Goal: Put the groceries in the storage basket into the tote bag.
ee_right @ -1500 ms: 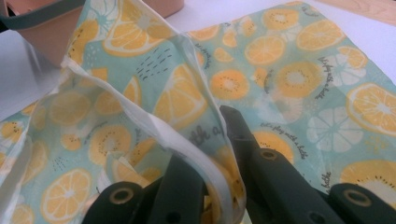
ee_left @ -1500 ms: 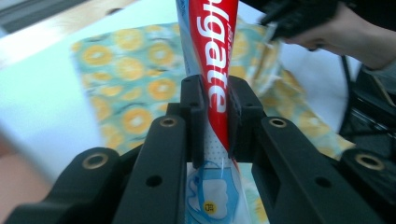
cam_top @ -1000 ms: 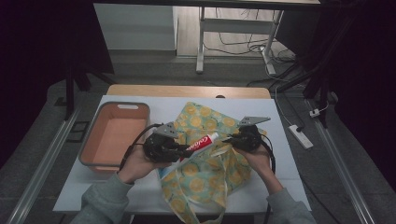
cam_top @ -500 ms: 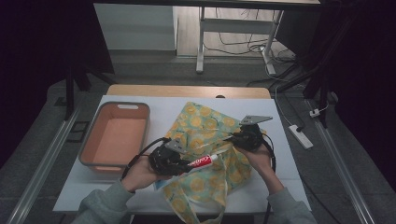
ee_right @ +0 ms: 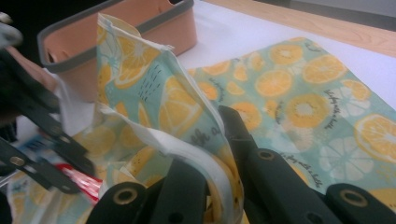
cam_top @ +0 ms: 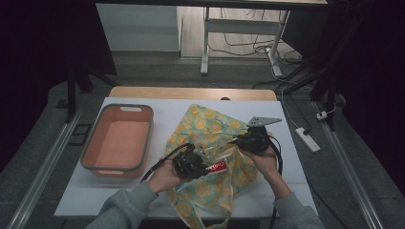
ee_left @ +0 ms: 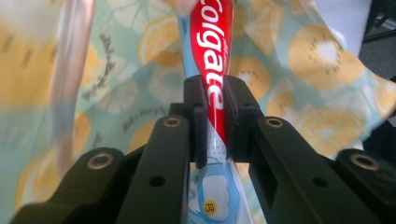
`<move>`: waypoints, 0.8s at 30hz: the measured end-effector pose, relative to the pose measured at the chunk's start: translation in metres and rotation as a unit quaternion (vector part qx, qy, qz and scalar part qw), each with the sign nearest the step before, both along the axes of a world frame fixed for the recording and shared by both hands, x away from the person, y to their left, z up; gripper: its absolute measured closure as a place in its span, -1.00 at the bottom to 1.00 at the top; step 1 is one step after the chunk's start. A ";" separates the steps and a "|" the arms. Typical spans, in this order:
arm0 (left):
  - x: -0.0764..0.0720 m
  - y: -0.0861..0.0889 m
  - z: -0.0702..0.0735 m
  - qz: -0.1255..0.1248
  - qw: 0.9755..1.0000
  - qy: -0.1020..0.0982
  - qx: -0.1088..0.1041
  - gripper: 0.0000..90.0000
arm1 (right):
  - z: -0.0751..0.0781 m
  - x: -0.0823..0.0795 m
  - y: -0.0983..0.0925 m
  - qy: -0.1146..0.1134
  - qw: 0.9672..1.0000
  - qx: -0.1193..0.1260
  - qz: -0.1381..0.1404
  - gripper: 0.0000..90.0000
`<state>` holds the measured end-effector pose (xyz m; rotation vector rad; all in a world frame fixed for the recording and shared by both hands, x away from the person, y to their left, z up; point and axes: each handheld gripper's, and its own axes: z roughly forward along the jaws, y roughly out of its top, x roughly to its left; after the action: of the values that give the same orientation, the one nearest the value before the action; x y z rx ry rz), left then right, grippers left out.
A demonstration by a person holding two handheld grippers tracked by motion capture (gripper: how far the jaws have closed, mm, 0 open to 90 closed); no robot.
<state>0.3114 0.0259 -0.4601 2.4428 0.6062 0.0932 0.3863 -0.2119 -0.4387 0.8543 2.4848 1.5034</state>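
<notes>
My left gripper (cam_top: 199, 161) pinches the toothpaste tube (ee_left: 211, 74) at the near mouth of the lemon-print bag (cam_top: 215, 129); my right gripper (ee_right: 212, 140) clamps the bag's raised edge; the orange tub (cam_top: 118, 143) sits left.

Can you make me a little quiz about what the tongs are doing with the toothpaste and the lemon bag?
1. True or false: the left tongs are clamped on the toothpaste tube.
2. What do the right tongs pinch? A) the orange bin B) the rim of the lemon-print bag C) a power strip
3. Fill in: the orange bin sits to the ____ of the lemon-print bag in the high view.

Key: 1 true. 2 B. 3 left.
</notes>
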 end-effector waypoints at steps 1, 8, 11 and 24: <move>0.002 -0.004 0.000 0.000 1.000 -0.002 -0.001 0.78 | 0.000 0.000 0.000 0.000 1.000 0.000 0.000 0.94; 0.014 -0.028 -0.005 -0.014 1.000 -0.025 -0.009 0.78 | 0.002 -0.003 0.001 0.004 1.000 0.009 0.008 0.94; 0.017 -0.038 -0.012 -0.017 0.999 -0.036 -0.002 0.78 | 0.001 -0.002 0.001 0.005 1.000 0.009 0.007 0.94; 0.030 -0.052 -0.037 -0.003 0.999 -0.042 -0.003 0.76 | -0.001 -0.001 0.000 0.012 1.000 0.005 0.003 0.94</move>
<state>0.3410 -0.0260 -0.4968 2.4218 0.5620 0.1922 0.3855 -0.2121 -0.4398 0.8726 2.4997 1.5172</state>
